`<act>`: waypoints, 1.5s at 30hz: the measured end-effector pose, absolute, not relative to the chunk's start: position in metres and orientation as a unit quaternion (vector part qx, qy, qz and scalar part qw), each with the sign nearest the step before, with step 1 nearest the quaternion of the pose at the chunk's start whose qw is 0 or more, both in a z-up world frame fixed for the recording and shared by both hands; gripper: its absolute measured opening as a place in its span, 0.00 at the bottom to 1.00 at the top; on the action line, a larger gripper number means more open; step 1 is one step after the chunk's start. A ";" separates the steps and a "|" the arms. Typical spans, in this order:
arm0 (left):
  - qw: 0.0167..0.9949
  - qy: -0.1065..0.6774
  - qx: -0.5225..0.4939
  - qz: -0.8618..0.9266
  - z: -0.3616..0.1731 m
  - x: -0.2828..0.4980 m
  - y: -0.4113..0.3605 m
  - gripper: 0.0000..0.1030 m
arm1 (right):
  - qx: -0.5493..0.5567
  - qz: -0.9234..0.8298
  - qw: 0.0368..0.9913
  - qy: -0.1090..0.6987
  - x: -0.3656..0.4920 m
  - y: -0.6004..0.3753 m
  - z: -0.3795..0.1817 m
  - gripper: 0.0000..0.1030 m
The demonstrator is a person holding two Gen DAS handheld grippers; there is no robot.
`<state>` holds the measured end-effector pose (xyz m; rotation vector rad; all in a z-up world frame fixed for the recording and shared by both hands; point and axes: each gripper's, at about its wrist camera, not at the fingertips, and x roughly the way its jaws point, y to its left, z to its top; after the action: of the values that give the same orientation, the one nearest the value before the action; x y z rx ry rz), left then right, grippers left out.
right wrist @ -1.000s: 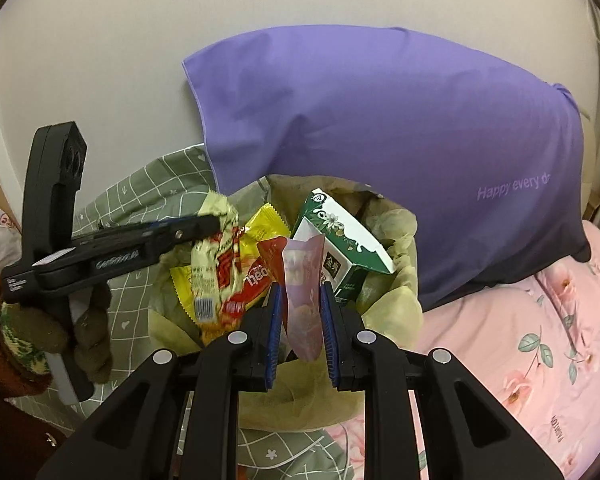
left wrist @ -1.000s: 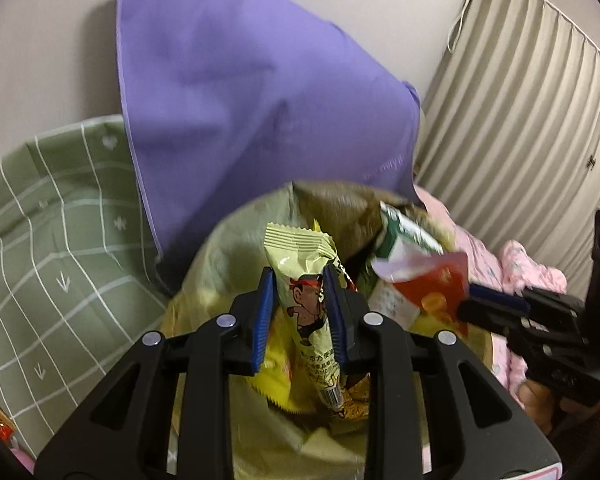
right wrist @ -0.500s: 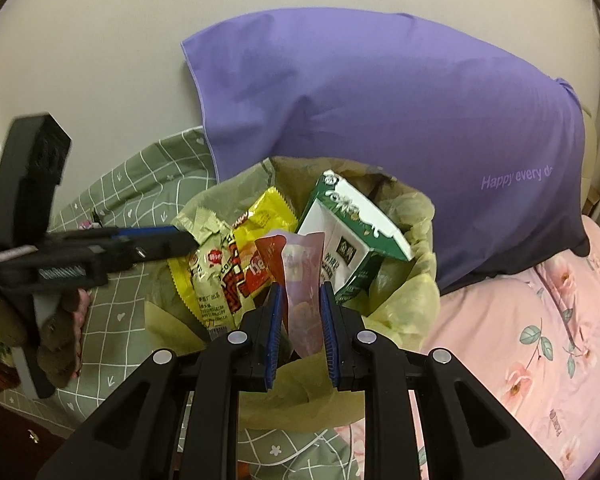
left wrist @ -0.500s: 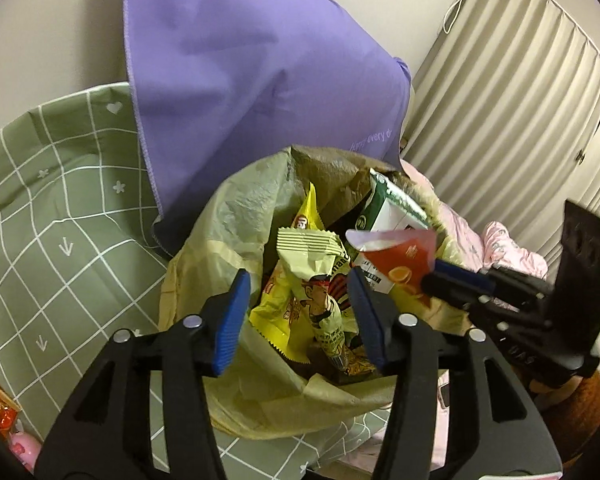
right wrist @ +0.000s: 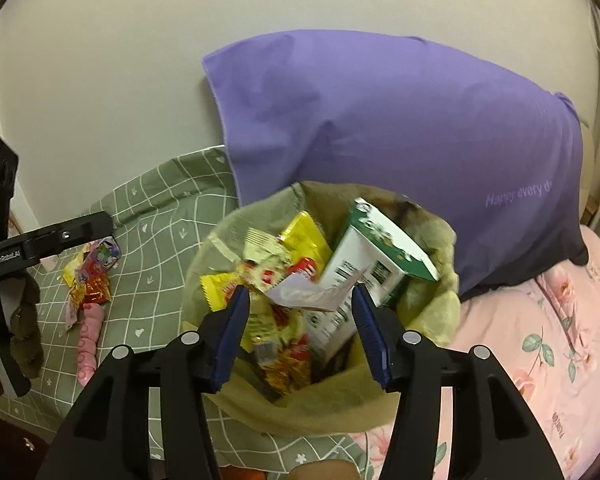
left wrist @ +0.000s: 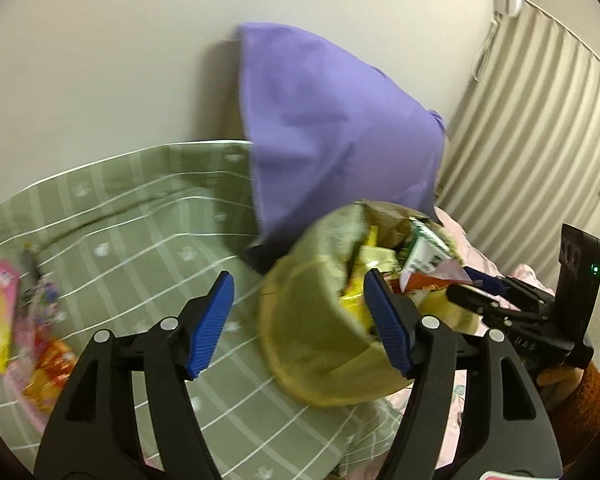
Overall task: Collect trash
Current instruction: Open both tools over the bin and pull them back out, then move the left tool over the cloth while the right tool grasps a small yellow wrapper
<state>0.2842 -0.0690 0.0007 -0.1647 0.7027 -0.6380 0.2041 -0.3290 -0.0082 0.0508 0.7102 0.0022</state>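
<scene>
Right wrist: green checked blanket point(right wrist: 156, 216), purple pillow point(right wrist: 400, 128)

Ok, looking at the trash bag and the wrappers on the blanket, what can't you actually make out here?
- Trash bag bottom: right wrist view, hidden under piled wrappers and the green carton.
- Loose wrappers on the blanket: left wrist view, motion blur smears the print.
- Same wrappers in the right wrist view: too small to read.
- Pillow lettering: partly blurred.
- Bag's far side: left wrist view, behind the right tool.
</scene>
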 end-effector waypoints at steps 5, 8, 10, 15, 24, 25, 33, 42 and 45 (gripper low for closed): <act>0.898 0.343 -0.102 -0.256 -0.011 0.283 -0.019 0.62 | 0.016 -0.004 0.940 0.340 0.206 -0.315 -0.007 0.54; 0.903 0.348 -0.118 -0.221 -0.020 0.280 0.013 0.62 | 0.008 -0.006 0.945 0.326 0.205 -0.307 -0.002 0.55; 0.906 0.350 -0.126 -0.200 -0.027 0.277 0.032 0.62 | 0.013 0.000 0.946 0.323 0.206 -0.304 0.000 0.55; 0.918 0.348 -0.136 -0.131 -0.044 0.267 0.092 0.62 | 0.027 0.041 0.947 0.318 0.212 -0.281 0.003 0.55; 0.919 0.364 -0.148 -0.032 -0.072 0.267 0.170 0.62 | -0.001 0.117 0.931 0.346 0.230 -0.212 -0.016 0.55; 0.918 0.368 -0.145 -0.029 -0.075 0.268 0.173 0.62 | -0.002 0.125 0.929 0.348 0.232 -0.206 -0.018 0.55; 0.909 0.388 -0.141 -0.053 -0.089 0.288 0.168 0.62 | -0.042 0.173 0.916 0.360 0.250 -0.159 -0.036 0.55; 0.920 0.368 -0.086 -0.108 -0.071 0.337 0.118 0.62 | -0.025 0.174 0.897 0.405 0.285 -0.156 -0.069 0.55; 0.913 0.381 -0.091 -0.113 -0.075 0.335 0.113 0.62 | -0.024 0.174 0.897 0.405 0.299 -0.153 -0.070 0.55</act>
<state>0.3345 0.1129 -0.0750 -0.1874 0.7839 -0.2320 0.2988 -0.1531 -0.0703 -0.0494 0.8381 0.3613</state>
